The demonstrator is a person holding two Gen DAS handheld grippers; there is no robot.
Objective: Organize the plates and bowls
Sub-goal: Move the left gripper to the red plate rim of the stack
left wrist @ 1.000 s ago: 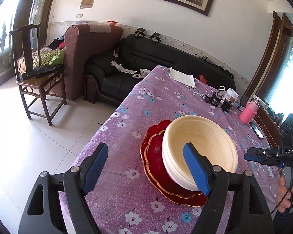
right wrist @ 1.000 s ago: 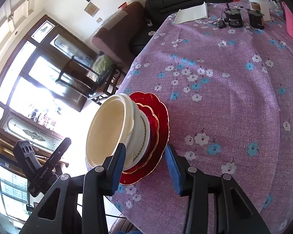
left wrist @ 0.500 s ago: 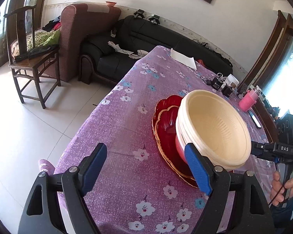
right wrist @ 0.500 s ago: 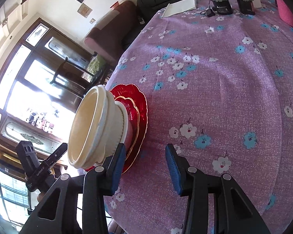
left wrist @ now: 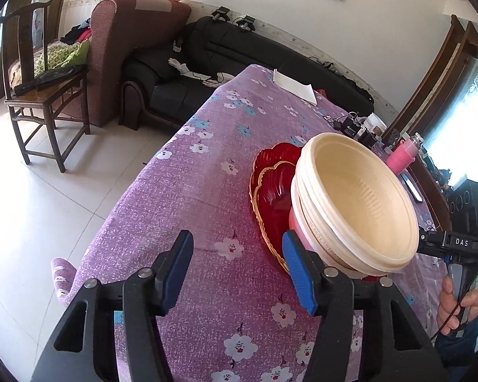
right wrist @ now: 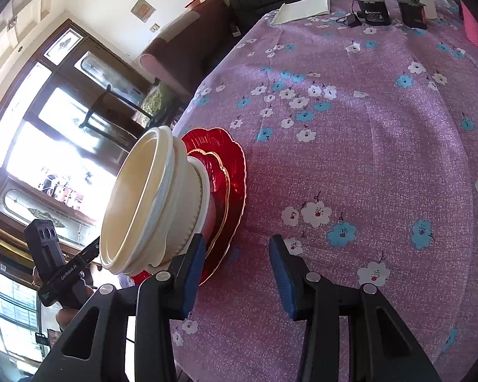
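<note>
Now "DAS" reads on the right gripper (left wrist: 443, 248), "GenRobot.AI" on the left gripper (left wrist: 235, 273), both parted on nothing, left just narrowing, beside cream bowls (left wrist: 357, 200) nested on red gold-rimmed plates (left wrist: 271, 191) on the counter (left wrist: 181, 222).

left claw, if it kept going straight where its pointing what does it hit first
Most likely the purple flowered tablecloth; nothing lies between the left claw fingers. The stacked cream bowls on the red plates sit just right of that line, though depth is unclear.

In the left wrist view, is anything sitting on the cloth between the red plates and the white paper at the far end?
No. In the left wrist view, only bare floral tablecloth lies between the red plates and the white paper.
</note>
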